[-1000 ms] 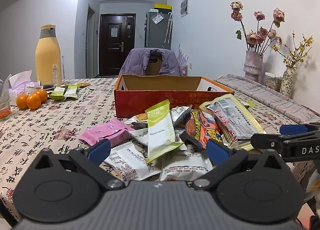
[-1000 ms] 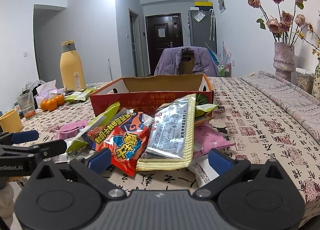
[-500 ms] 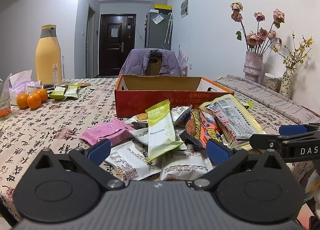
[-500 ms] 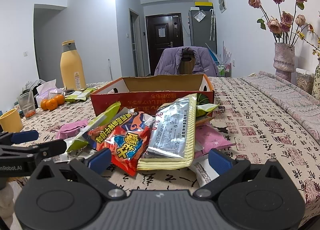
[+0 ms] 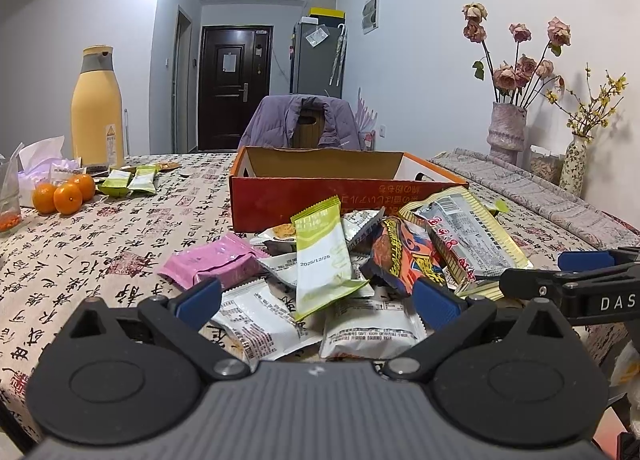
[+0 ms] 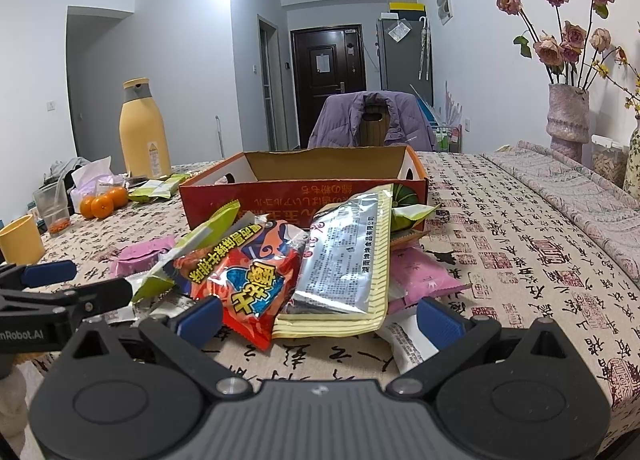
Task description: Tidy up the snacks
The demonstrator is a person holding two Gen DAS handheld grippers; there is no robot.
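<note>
Snack pile (image 5: 360, 272) sits on table (image 5: 80, 244) just in front of box (image 5: 320, 195), some packs leaning on its front wall. All crinkly foil/plastic pillow packs w/ serrated end seals.

Packs:
- green/white pack (image 5: 322, 256): flat, long, date print, propped up over the others
- pink pack (image 5: 212, 262): matte, puffy, left edge of pile; 2nd pink one (image 6: 420, 276) on right side
- red/orange pack (image 6: 244, 280): glossy, bold yellow/blue print
- silver pack (image 6: 348, 256): flat, yellow ribbed border, fine text, overlaps red/orange one
- white packs (image 5: 368, 326): lowest layer, nearest the grippers

Box: orange-red corrugated cardboard, open top, plain brown inside, cutout handle holes in the end wall. What's visible of interior looks empty; floor hidden.

Table cloth: beige fabric, black calligraphy + red stamp print.

Off to left, well apart from pile: yellow bottle (image 5: 97, 107) w/ grey neck, smooth; 3 oranges (image 5: 64, 193); 2 more green packs (image 5: 130, 181); tissues (image 5: 44, 155).

Left gripper (image 5: 316, 300): jaws wide apart, nothing between, blue pads low over near edge of pile. Right gripper (image 6: 320, 316): same, jaws wide, holding nothing, in front of red/orange + silver packs.
</note>
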